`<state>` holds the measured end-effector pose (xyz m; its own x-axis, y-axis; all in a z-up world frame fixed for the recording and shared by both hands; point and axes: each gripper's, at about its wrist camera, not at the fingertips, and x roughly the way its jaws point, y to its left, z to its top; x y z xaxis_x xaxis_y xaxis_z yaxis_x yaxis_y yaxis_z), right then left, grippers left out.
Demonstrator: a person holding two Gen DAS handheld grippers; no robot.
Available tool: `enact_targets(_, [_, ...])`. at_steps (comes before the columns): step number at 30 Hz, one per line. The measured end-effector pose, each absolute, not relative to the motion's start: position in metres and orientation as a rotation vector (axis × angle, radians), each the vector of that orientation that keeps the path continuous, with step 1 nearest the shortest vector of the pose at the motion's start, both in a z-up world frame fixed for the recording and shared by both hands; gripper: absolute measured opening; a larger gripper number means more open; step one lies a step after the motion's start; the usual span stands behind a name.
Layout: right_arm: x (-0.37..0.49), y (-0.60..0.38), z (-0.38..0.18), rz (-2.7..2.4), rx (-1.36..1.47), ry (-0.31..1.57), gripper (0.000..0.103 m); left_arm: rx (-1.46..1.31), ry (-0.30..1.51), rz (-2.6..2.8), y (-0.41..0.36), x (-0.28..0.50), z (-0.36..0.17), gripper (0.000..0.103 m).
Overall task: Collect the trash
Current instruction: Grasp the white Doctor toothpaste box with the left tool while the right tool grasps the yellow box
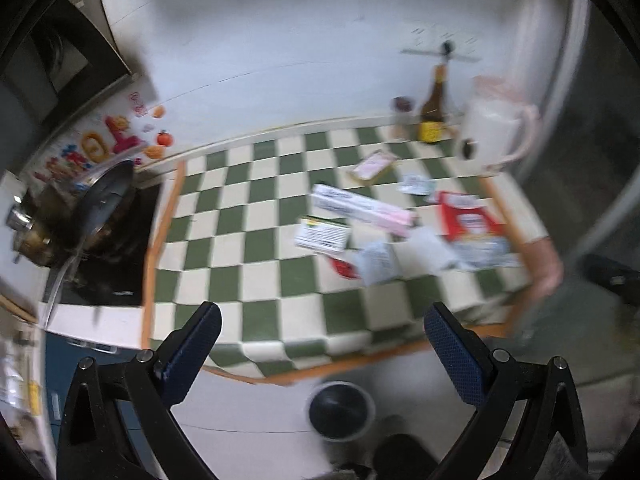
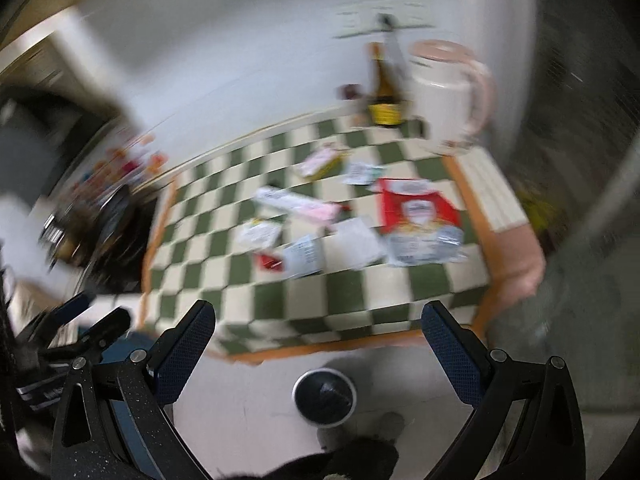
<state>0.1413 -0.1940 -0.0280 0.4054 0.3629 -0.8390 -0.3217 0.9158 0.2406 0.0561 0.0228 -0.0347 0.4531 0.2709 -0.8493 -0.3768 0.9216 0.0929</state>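
Hovering w/ both grippers, left (image 1: 322, 344) and right (image 2: 318, 340), fingers wide, empty; wrappers (image 2: 304, 256) look light, crinkly (pinch an edge), bin (image 2: 324, 397) below bench.

Home kitchen, stovetop w/ pans (image 1: 100, 200), kettle (image 1: 494, 136), sauce bottle (image 1: 434, 114), checkered mat (image 1: 248, 240)

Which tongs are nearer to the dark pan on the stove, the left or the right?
Left. The left tongs hang just right of the pan; the right tongs hang farther right, with the left ones between them and it.
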Motion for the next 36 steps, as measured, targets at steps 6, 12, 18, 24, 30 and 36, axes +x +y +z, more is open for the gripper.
enact_targets(6, [0.233,-0.215,-0.082,0.267,0.043,1.174,0.103,-0.382,1.216,0.411,0.068,0.145,-0.114,0.103])
enact_targets(12, [0.355,-0.193,-0.159,0.214,-0.003,1.287,0.103,-0.808,1.342,0.439,0.099,0.237,-0.207,0.093])
enact_targets(18, [0.452,-0.142,-0.213,0.251,-0.102,1.374,0.099,-1.093,1.388,0.528,0.123,0.306,-0.280,0.084])
enact_targets(24, [0.505,-0.087,-0.229,0.340,-0.096,1.425,0.099,-0.941,1.392,0.587,0.126,0.340,-0.278,0.038])
enact_targets(30, [0.542,-0.015,-0.247,0.361,0.087,1.514,0.099,-0.463,1.355,0.754,0.147,0.339,-0.219,0.035])
enact_targets(36, [0.558,0.074,-0.301,0.251,0.127,1.632,0.099,-0.392,1.382,0.864,0.199,0.329,-0.223,0.034])
